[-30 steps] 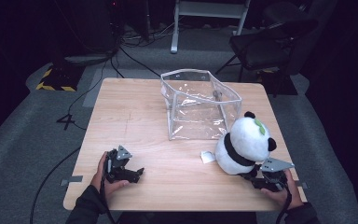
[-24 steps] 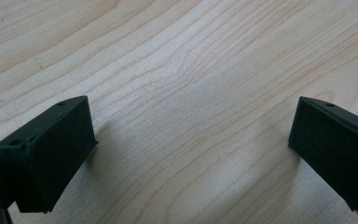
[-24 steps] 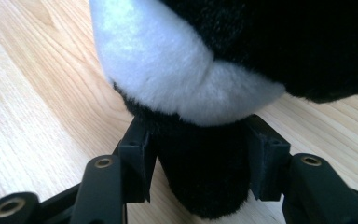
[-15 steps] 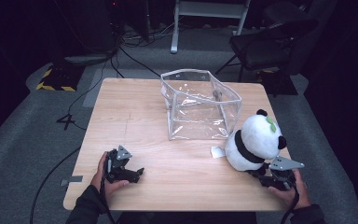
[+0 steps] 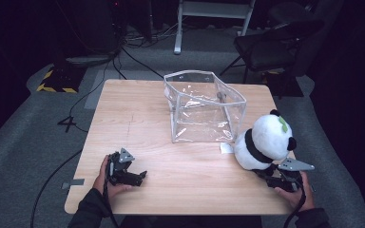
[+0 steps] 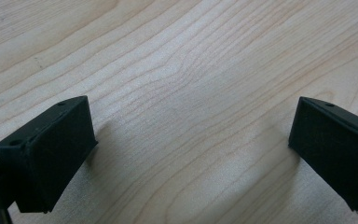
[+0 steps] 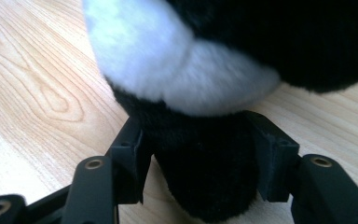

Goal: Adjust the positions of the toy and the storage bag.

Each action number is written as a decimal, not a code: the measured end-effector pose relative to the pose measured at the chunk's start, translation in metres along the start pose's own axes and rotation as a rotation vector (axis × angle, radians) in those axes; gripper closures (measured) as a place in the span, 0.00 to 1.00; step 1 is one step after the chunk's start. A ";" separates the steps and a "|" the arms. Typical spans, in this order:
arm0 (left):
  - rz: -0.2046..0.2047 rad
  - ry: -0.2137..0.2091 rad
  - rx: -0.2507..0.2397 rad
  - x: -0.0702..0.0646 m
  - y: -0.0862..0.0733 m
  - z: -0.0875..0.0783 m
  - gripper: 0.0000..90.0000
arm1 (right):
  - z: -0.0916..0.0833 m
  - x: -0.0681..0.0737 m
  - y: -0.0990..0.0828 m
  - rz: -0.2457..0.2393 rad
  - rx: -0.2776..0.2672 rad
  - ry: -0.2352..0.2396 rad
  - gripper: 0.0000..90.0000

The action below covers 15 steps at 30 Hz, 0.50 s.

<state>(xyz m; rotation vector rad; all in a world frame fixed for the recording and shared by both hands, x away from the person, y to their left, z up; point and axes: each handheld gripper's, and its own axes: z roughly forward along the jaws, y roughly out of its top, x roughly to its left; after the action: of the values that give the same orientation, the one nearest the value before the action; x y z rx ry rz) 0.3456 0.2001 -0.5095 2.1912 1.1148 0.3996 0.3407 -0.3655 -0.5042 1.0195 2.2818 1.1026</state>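
While it sits upright, plush panda (image 5: 262, 141) looks round, black-and-white.

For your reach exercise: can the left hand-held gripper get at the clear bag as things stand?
Probably yes. The left hand-held gripper rests open on bare table, with nothing between it and the clear bag; the panda sits off to the bag's other side.

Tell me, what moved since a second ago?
The right hand-held gripper dragged the plush panda rightward along the table's near edge. Its jaws have just been opening, with the panda's black foot between them. The left hand-held gripper, the clear bag and the small white tag stayed put.
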 end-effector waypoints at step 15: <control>0.049 -0.027 -0.025 -0.013 0.013 -0.007 0.18 | 0.002 0.000 0.001 -0.002 0.015 -0.004 0.48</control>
<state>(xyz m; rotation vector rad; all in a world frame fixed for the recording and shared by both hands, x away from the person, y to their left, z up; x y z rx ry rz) 0.3421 0.1867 -0.4953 2.1984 1.0383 0.4021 0.3422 -0.3641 -0.5047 1.0235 2.2911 1.0832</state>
